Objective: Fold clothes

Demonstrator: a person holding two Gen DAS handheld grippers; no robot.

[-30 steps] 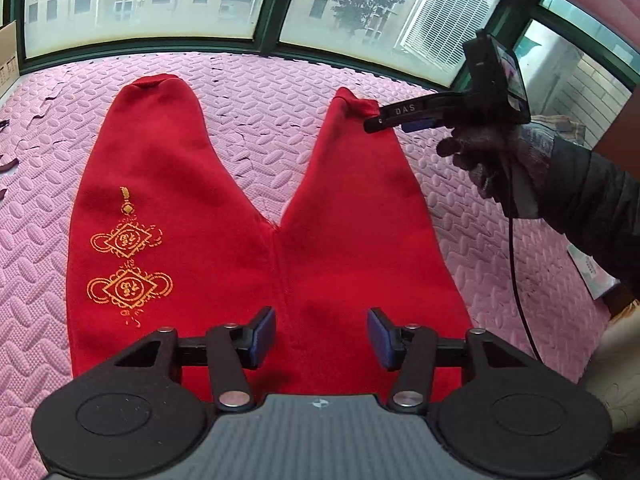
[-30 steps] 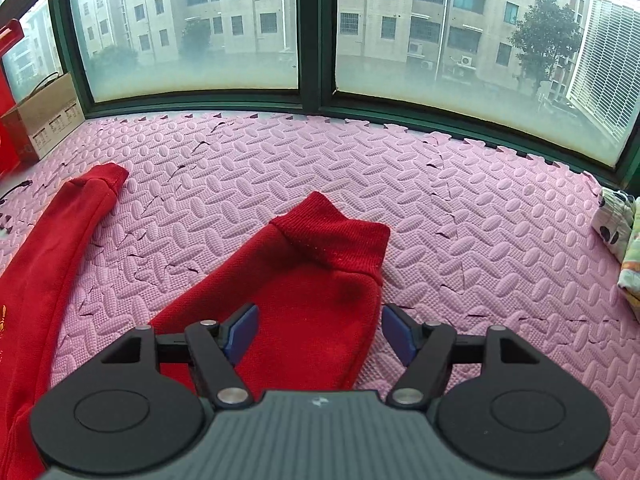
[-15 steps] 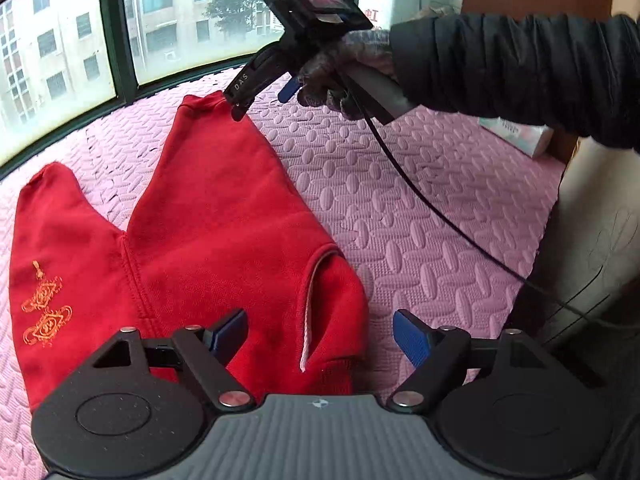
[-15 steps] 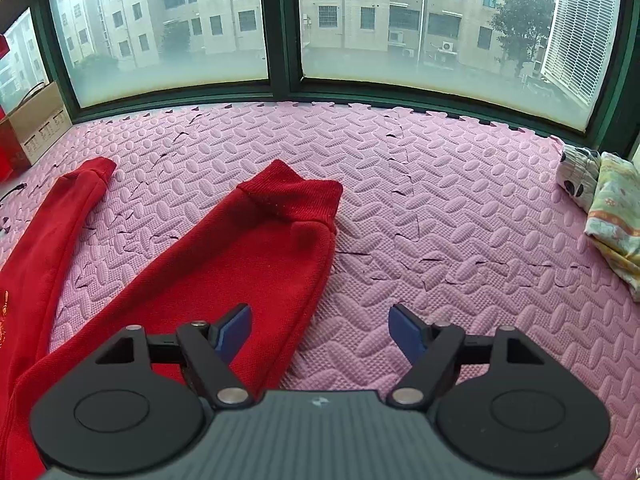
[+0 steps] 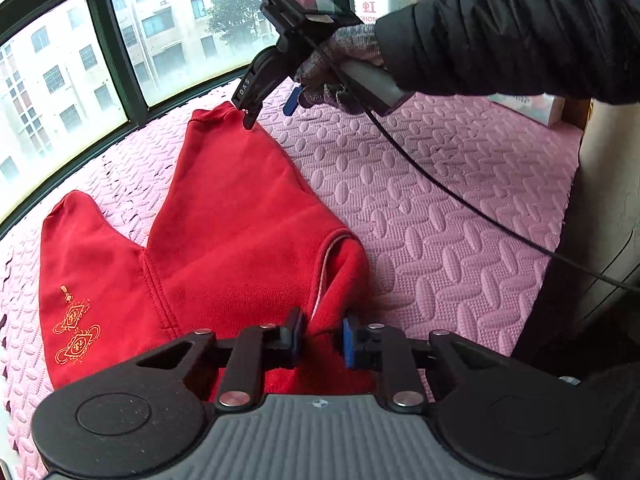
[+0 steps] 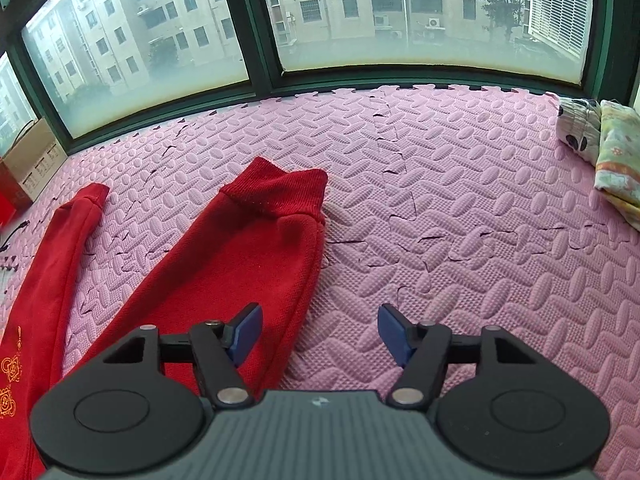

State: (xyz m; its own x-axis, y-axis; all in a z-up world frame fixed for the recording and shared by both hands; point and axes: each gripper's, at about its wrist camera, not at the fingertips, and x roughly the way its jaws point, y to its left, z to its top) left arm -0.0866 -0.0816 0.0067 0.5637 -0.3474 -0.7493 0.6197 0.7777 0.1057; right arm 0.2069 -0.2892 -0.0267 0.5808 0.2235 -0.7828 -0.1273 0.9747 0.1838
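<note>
Soft, floppy red trousers point(image 5: 224, 240): left gripper point(image 5: 320, 338) pinches the waistband corner, lower centre; right gripper point(image 6: 320, 336), jaws apart, should grab the cuff point(image 6: 276, 192).

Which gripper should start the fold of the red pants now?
Left. The left gripper is pinching the red pants at the waistband; the right gripper hangs open above the leg.

Pink foam mat point(image 6: 460, 208) below green-framed windows point(image 6: 264, 68) (daylight).

red trousers point(image 5: 224, 240): 1 | claws: 2 — left point(image 5: 320, 338), right point(image 6: 320, 334) | folded cloths point(image 6: 600, 144): 2
</note>
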